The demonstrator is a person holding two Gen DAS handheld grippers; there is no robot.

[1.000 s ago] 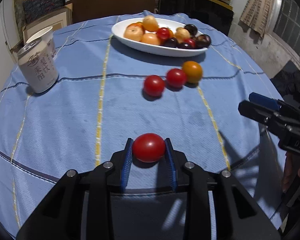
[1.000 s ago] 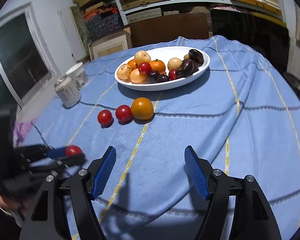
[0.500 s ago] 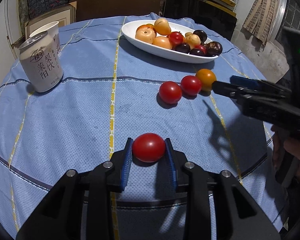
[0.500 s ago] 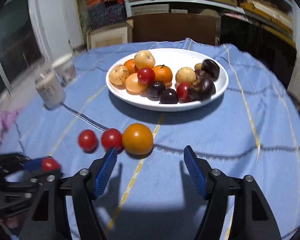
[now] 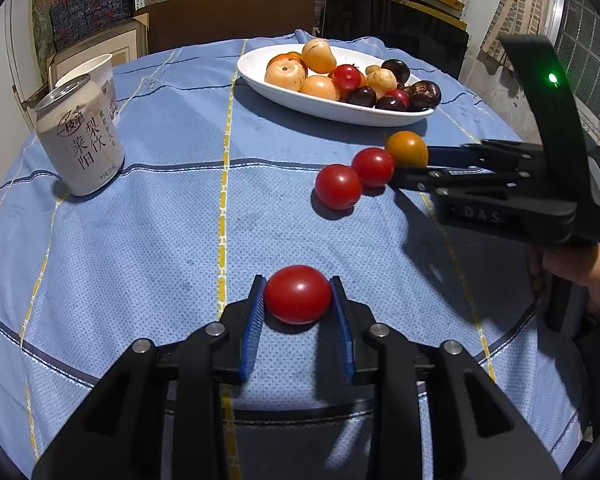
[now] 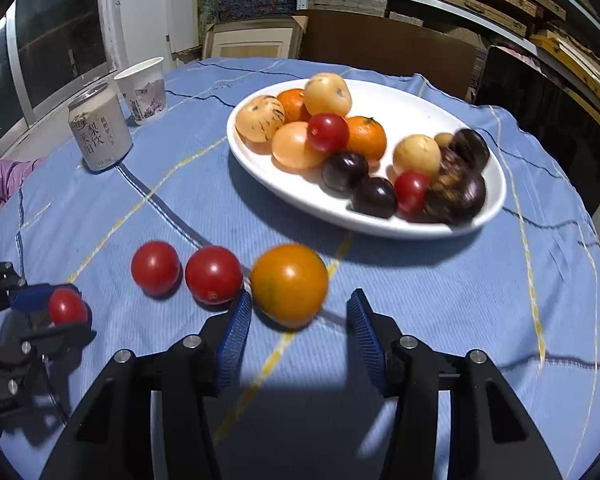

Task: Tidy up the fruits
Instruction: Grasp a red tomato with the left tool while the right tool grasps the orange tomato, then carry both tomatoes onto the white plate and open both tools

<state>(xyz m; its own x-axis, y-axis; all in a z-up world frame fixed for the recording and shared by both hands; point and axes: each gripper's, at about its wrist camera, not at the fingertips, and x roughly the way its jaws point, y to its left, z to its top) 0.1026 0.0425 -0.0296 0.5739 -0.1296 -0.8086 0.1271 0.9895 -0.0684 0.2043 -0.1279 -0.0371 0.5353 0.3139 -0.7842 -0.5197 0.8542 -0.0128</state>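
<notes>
My left gripper (image 5: 298,292) is shut on a red tomato (image 5: 297,294) just above the blue tablecloth; it also shows in the right wrist view (image 6: 66,307). My right gripper (image 6: 298,312) is open, its blue pads on either side of an orange tomato (image 6: 289,283), not gripping it. Two more red tomatoes (image 6: 213,274) (image 6: 155,267) lie in a row to the orange one's left. A white oval plate (image 6: 384,96) behind them holds several fruits. In the left wrist view the right gripper (image 5: 416,164) reaches in from the right at the orange tomato (image 5: 406,148).
A drink can (image 5: 80,138) and a paper cup (image 5: 94,76) stand at the table's left side. The round table's edge (image 5: 532,312) curves close on the right. Shelves and boxes stand behind the table.
My right gripper has moved forward and down to the orange tomato, which now sits between its open fingers. My left gripper keeps hold of the red tomato and has barely moved.
</notes>
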